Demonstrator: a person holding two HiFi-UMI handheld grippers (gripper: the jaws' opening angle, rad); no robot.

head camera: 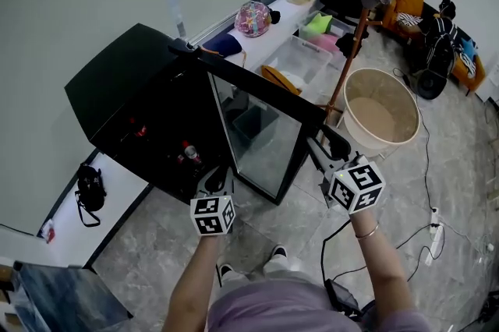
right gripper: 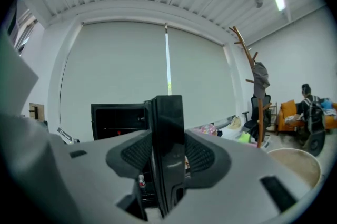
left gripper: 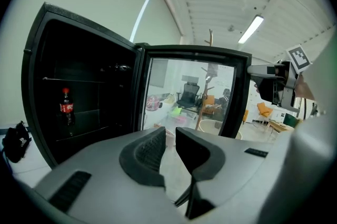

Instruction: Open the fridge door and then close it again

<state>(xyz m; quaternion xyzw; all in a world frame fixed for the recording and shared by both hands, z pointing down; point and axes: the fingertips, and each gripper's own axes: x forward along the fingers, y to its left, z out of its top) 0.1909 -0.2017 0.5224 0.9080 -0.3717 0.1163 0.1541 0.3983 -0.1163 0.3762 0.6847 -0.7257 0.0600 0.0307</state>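
The black fridge point(head camera: 129, 85) stands open, its glass door point(head camera: 261, 137) swung out towards me. My right gripper point(head camera: 329, 157) is shut on the door's free edge point(right gripper: 167, 133), whose black frame fills the gap between the pads. My left gripper point(head camera: 219, 177) hovers in front of the open cabinet, low beside the door's hinge side. Its jaws point(left gripper: 169, 136) stand a narrow gap apart with nothing between them. A cola bottle point(left gripper: 65, 106) stands on a shelf inside the fridge. Through the door's glass point(left gripper: 189, 94) the room behind shows.
A beige round tub point(head camera: 382, 116) and a wooden coat stand point(head camera: 359, 19) are just beyond the door's edge. Clear plastic boxes point(head camera: 300, 58) lie behind the door. A black bag point(head camera: 90, 188) sits on a white ledge at the left. Cables and a power strip point(head camera: 433, 225) trail on the floor at the right.
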